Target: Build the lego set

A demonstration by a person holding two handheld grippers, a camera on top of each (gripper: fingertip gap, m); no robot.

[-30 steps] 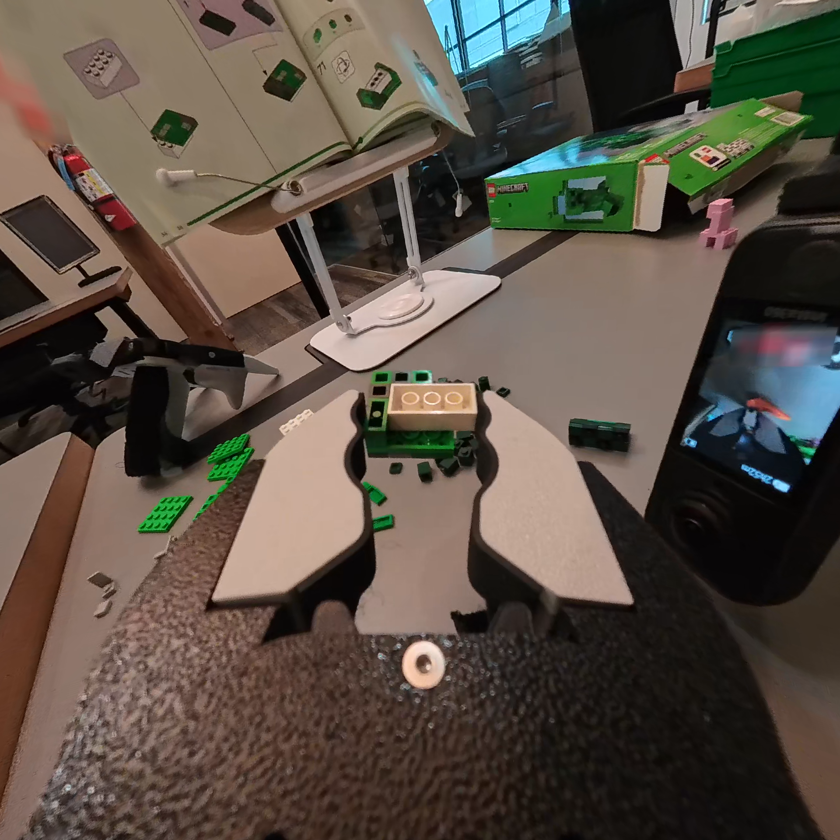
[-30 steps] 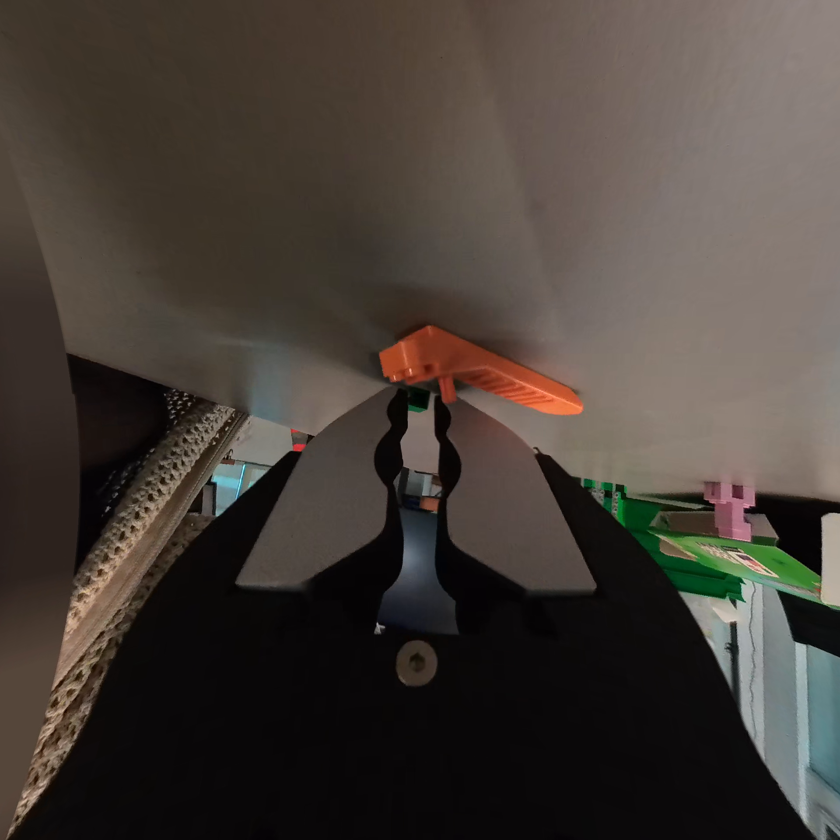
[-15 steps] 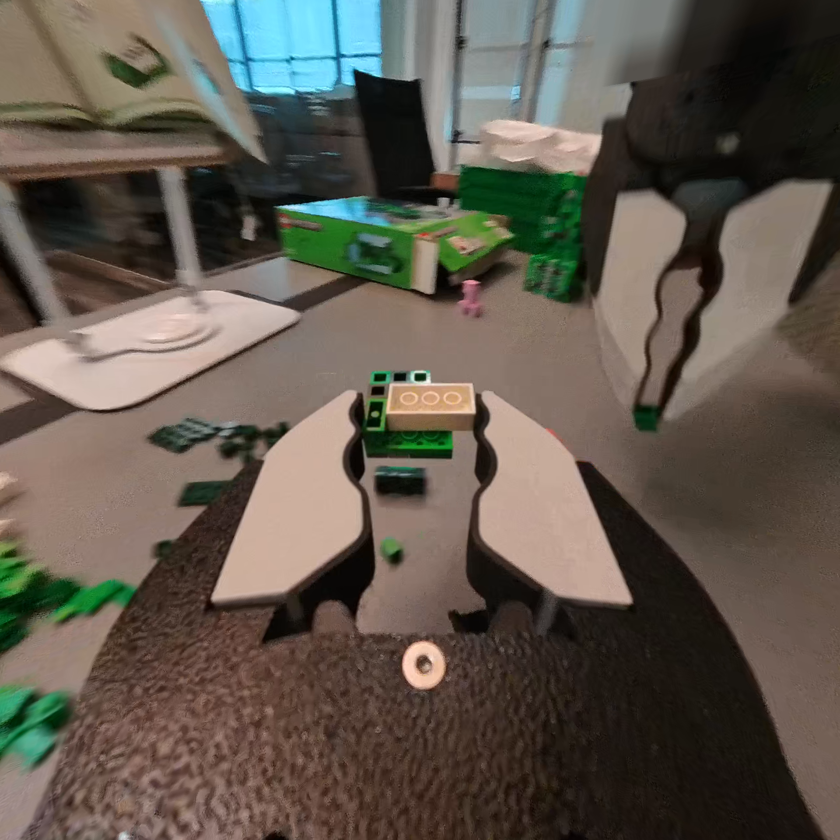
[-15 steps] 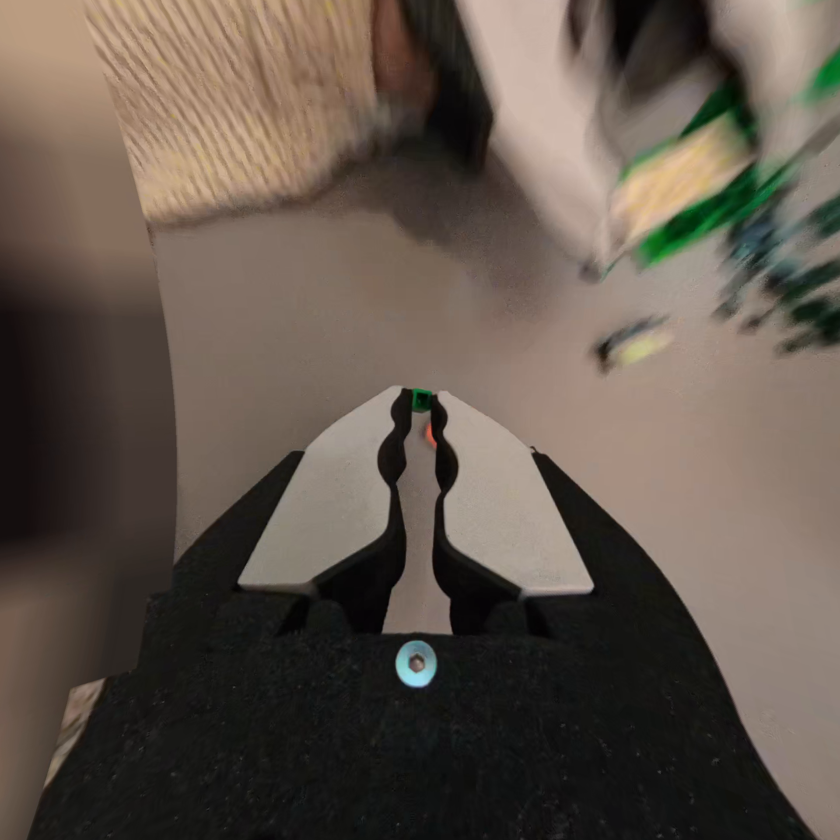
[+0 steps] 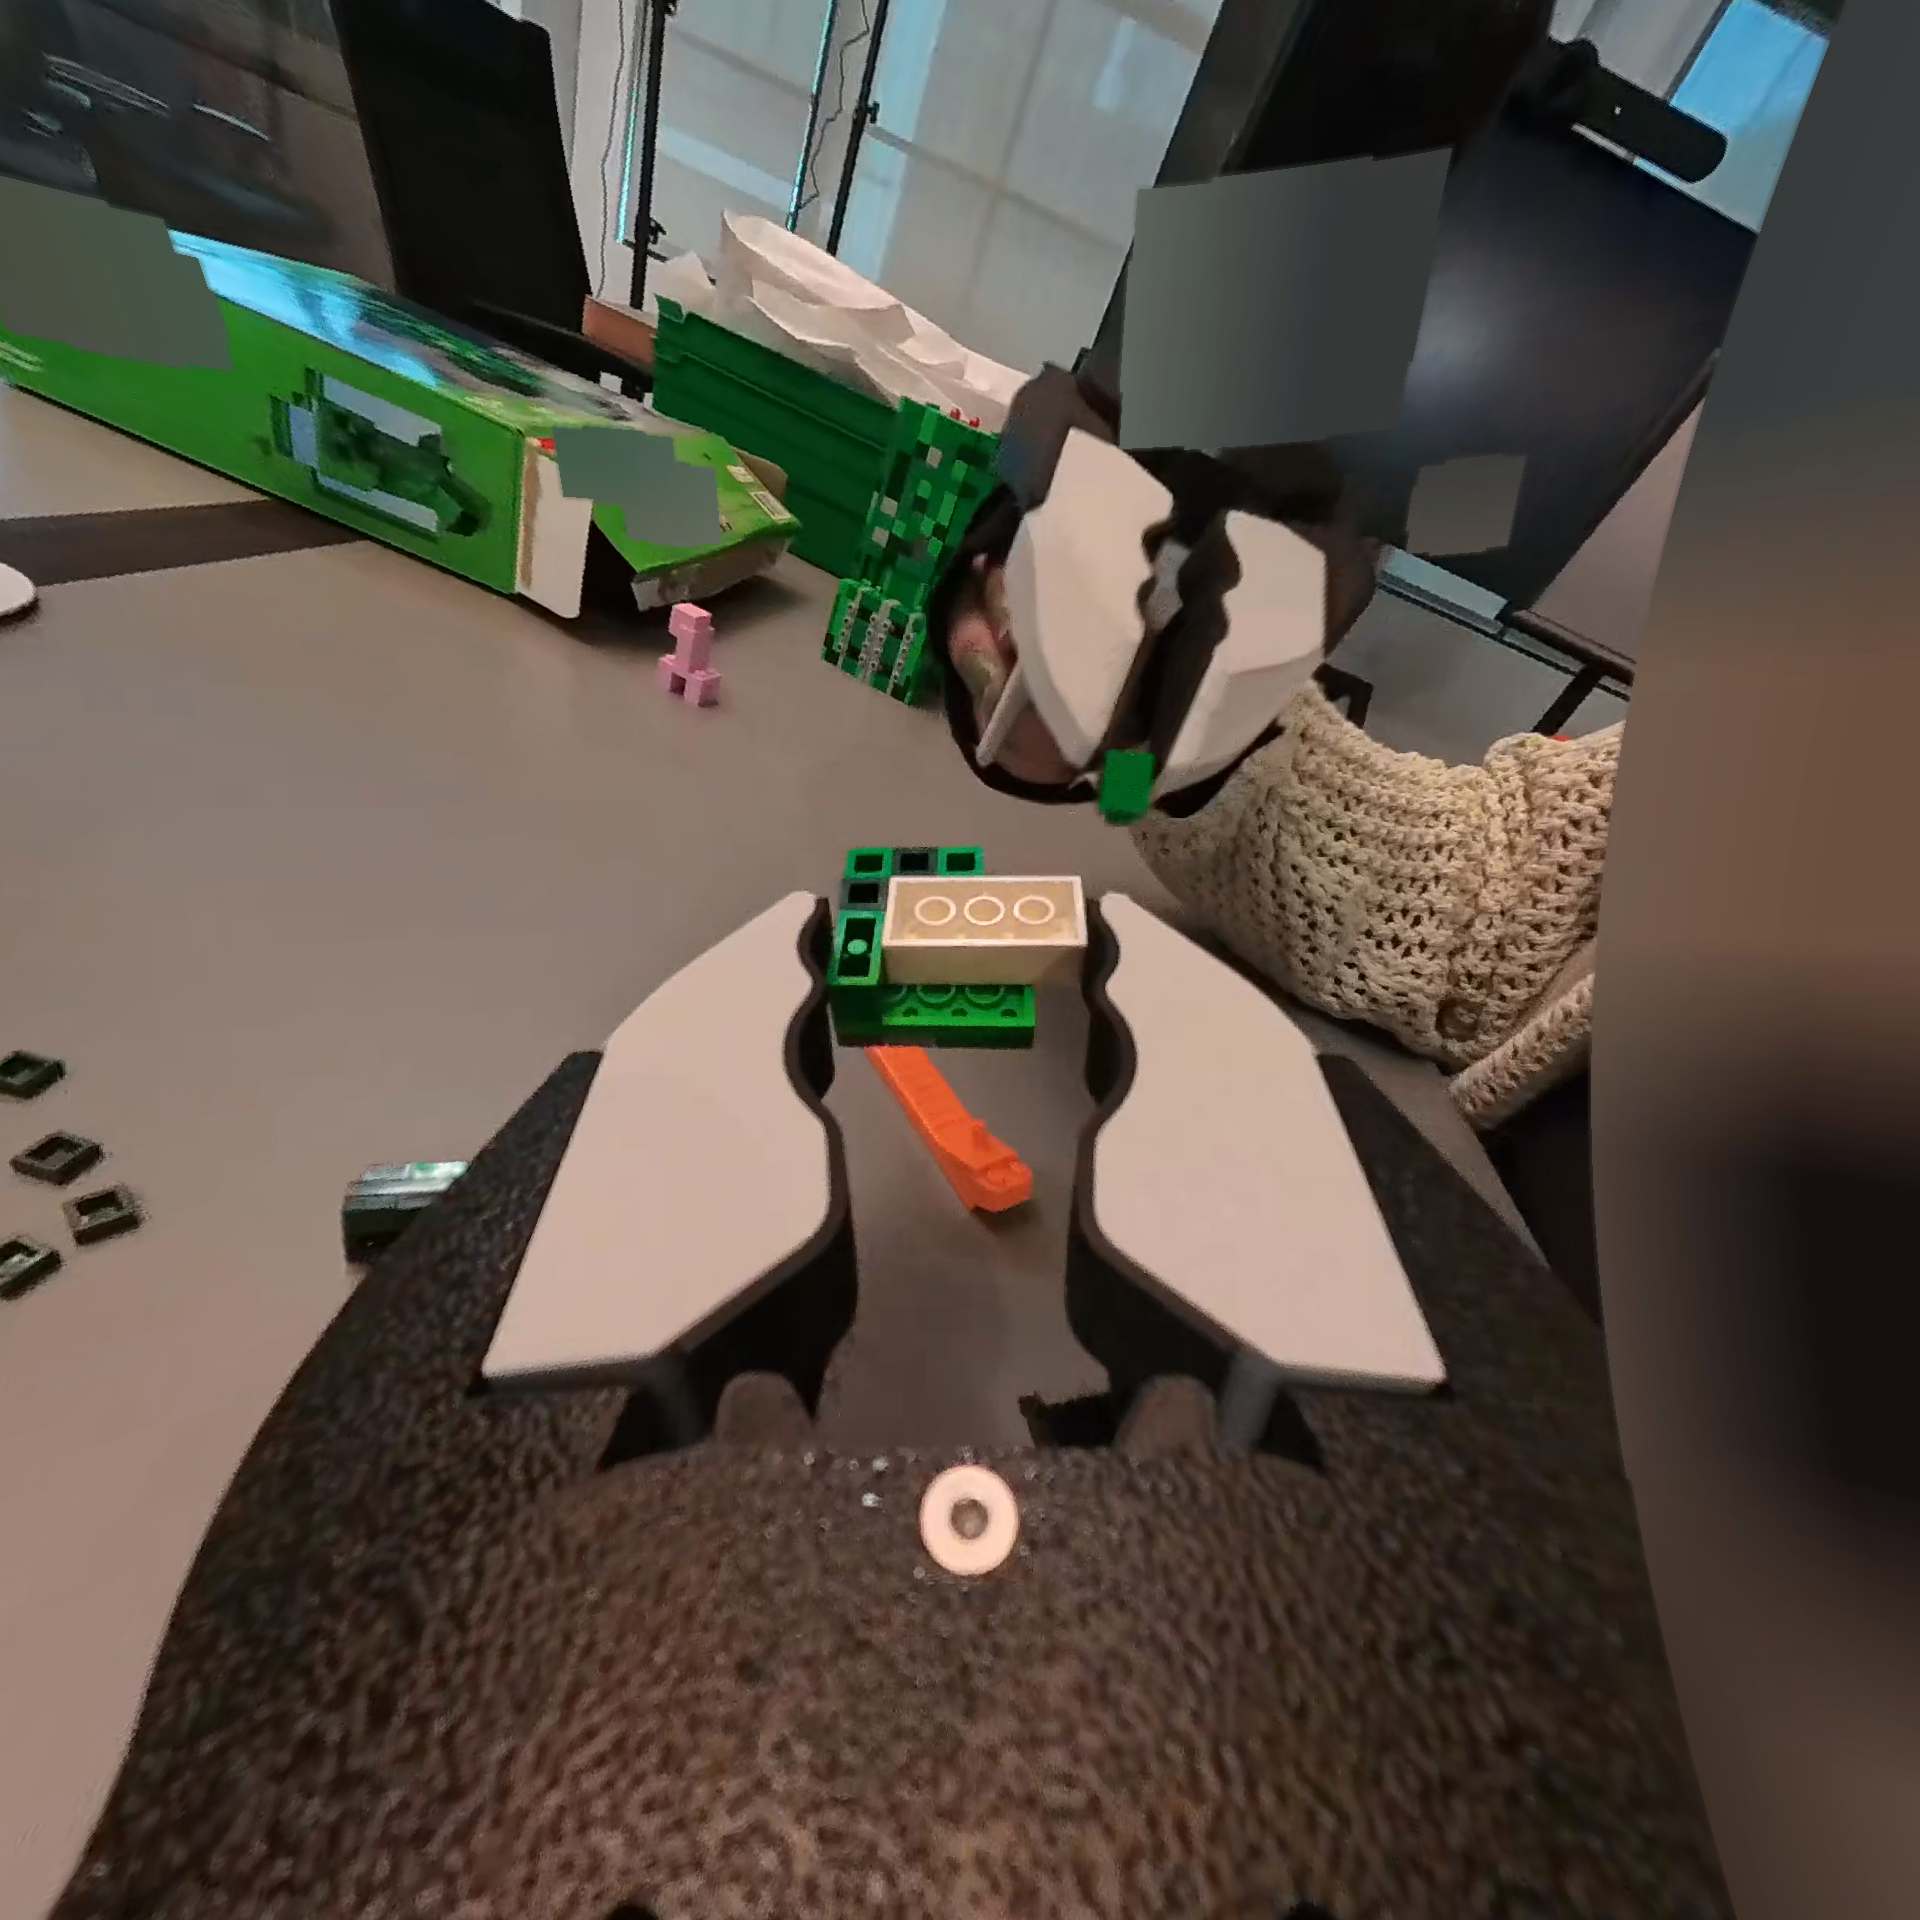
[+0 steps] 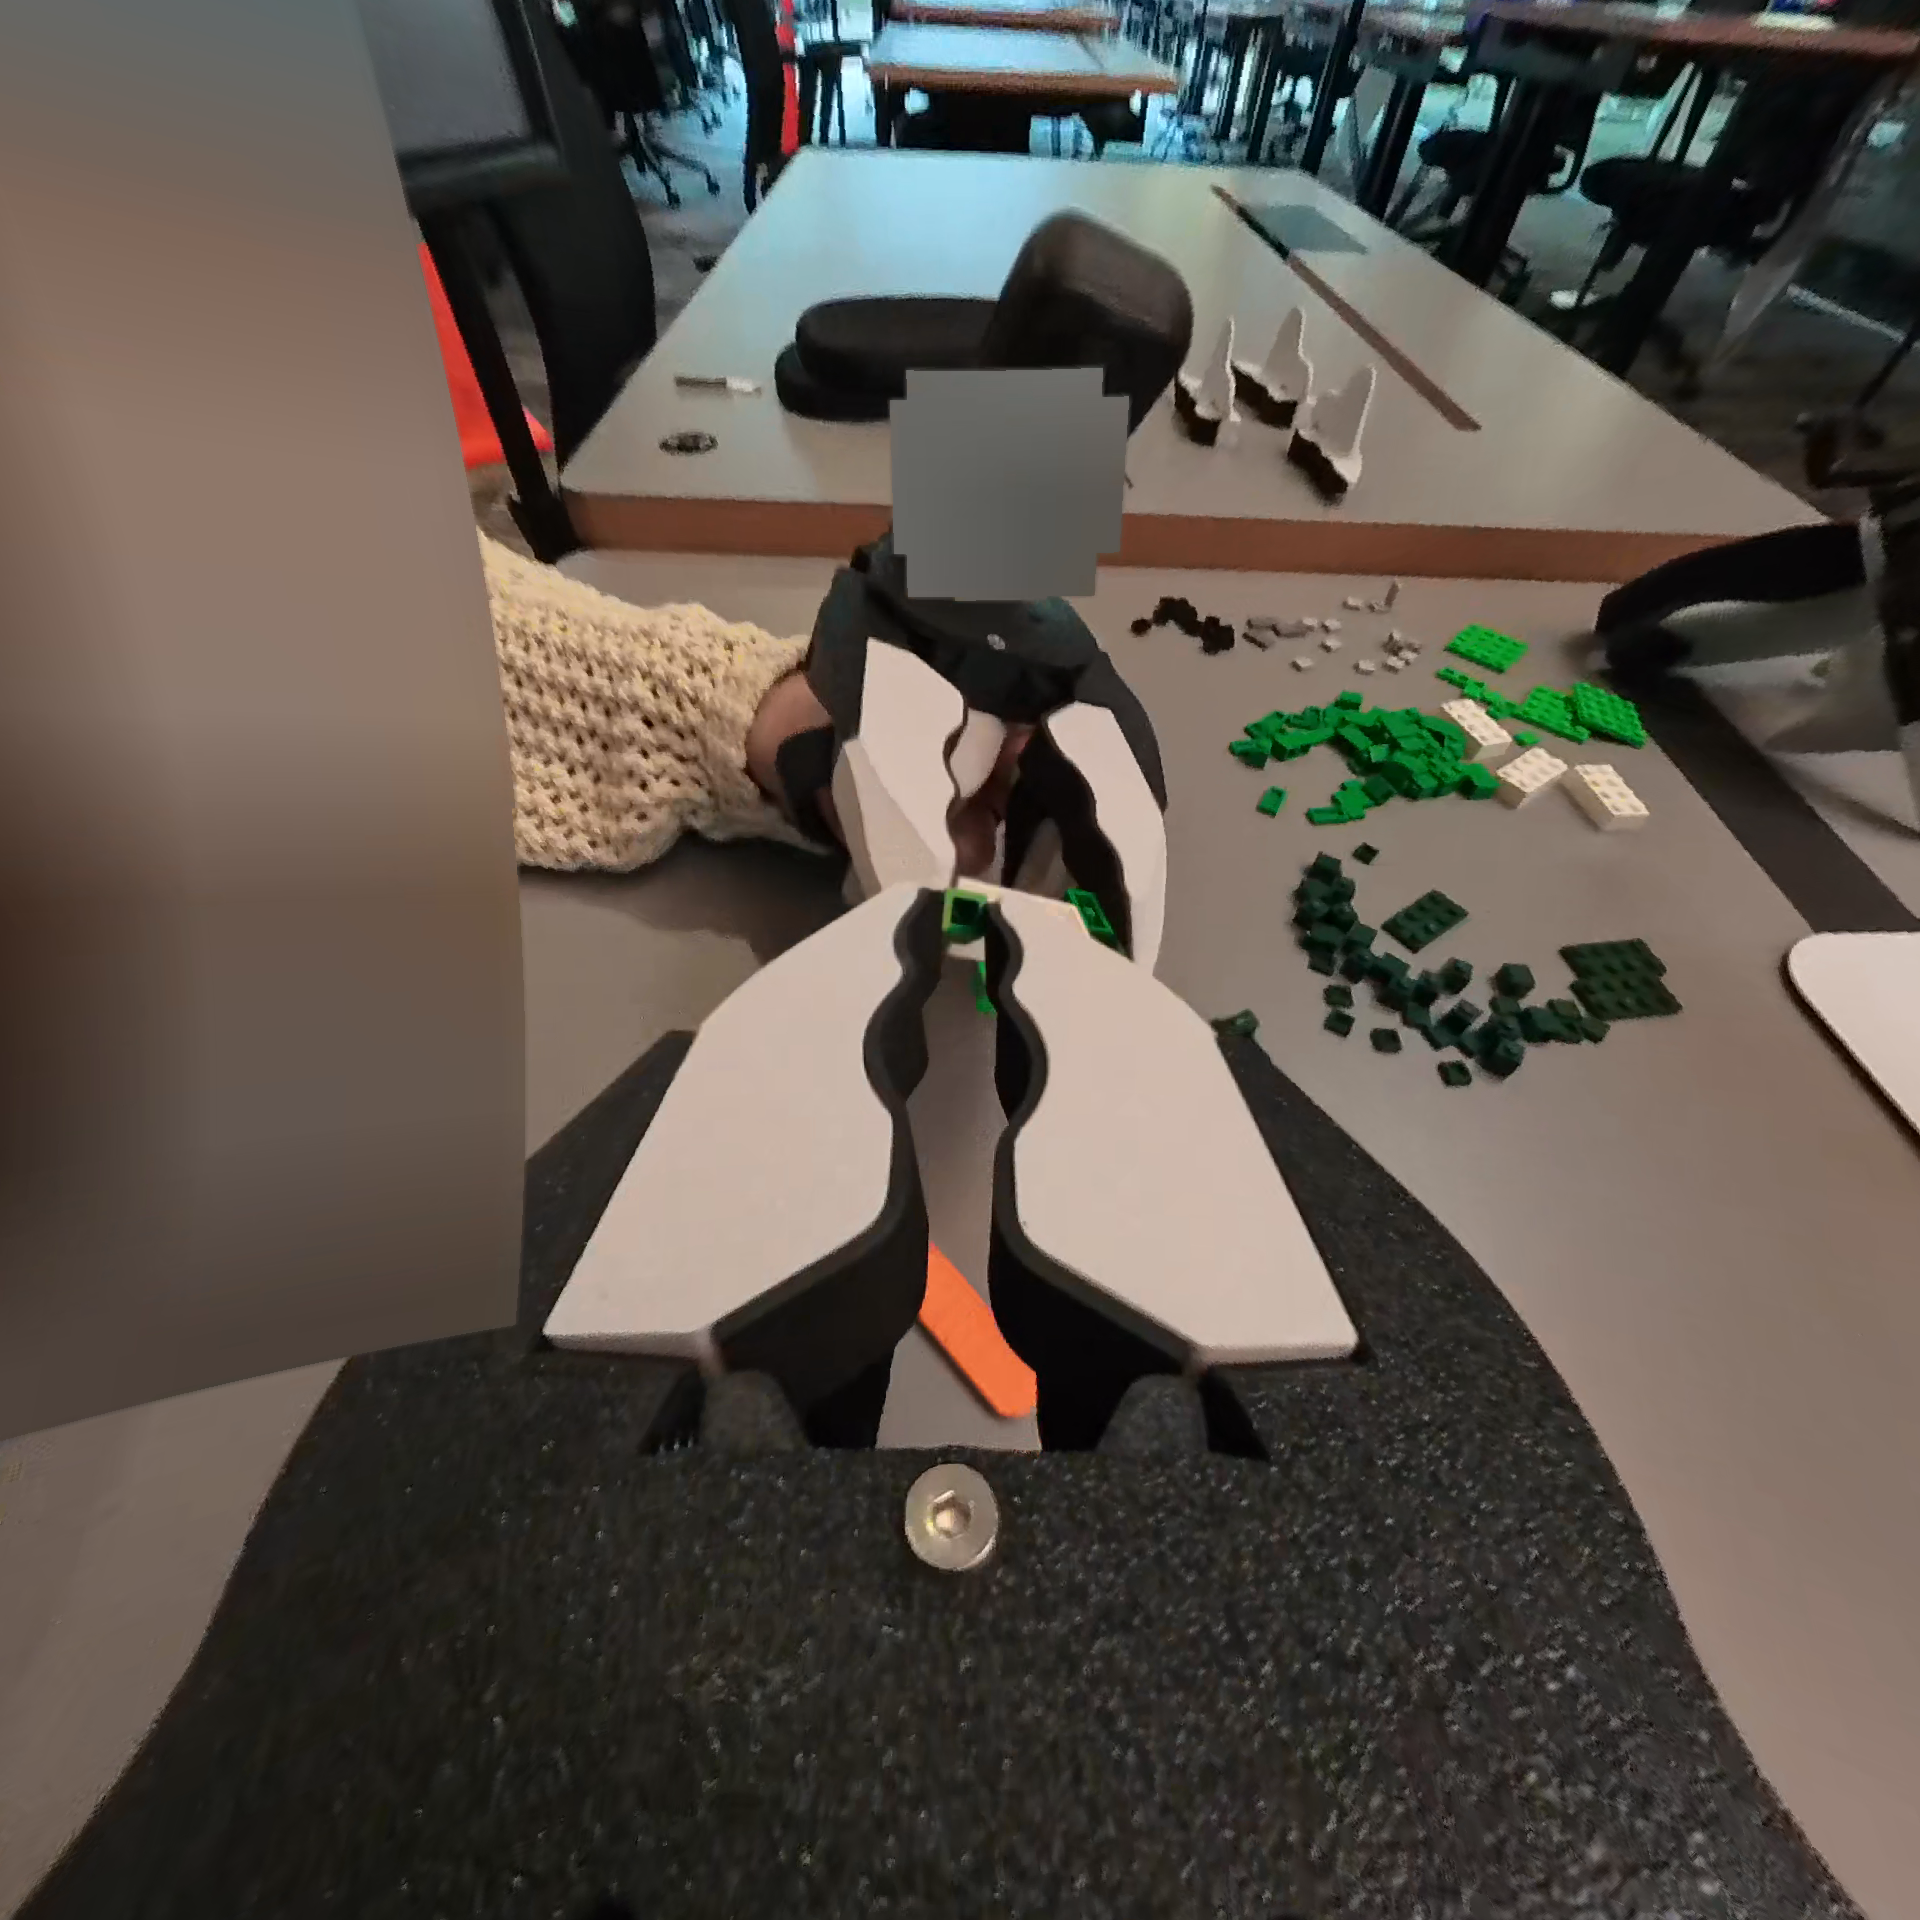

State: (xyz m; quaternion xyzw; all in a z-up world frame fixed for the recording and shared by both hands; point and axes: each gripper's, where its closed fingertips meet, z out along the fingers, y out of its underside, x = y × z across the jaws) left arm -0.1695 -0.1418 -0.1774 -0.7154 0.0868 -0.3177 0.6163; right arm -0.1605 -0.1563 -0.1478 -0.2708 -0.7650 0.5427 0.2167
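Note:
My left gripper (image 5: 956, 940) is shut on a small lego assembly (image 5: 940, 1013), a green base with a white brick (image 5: 982, 925) on top, held above the grey table (image 5: 364, 831). My right gripper (image 6: 962, 914) is shut on a small green brick (image 6: 964, 912). In the left wrist view the right gripper (image 5: 1127, 764) points down toward the assembly, with the green brick (image 5: 1125, 784) just above and behind its far right corner, not touching. An orange brick separator (image 5: 951, 1127) lies on the table under the assembly.
A green lego box (image 5: 395, 457), a pink figure (image 5: 691, 655) and a built green block (image 5: 904, 551) stand at the back. Piles of green (image 6: 1382, 758) and dark green (image 6: 1434, 987) pieces, white bricks (image 6: 1558, 779) and a stand's white base (image 6: 1860, 997) lie further along the table. A knitted sleeve (image 5: 1382, 883) rests on it.
My left gripper has swung right with the assembly, away from the instruction book. My right gripper has lifted off the table with the green brick and now faces the assembly closely.

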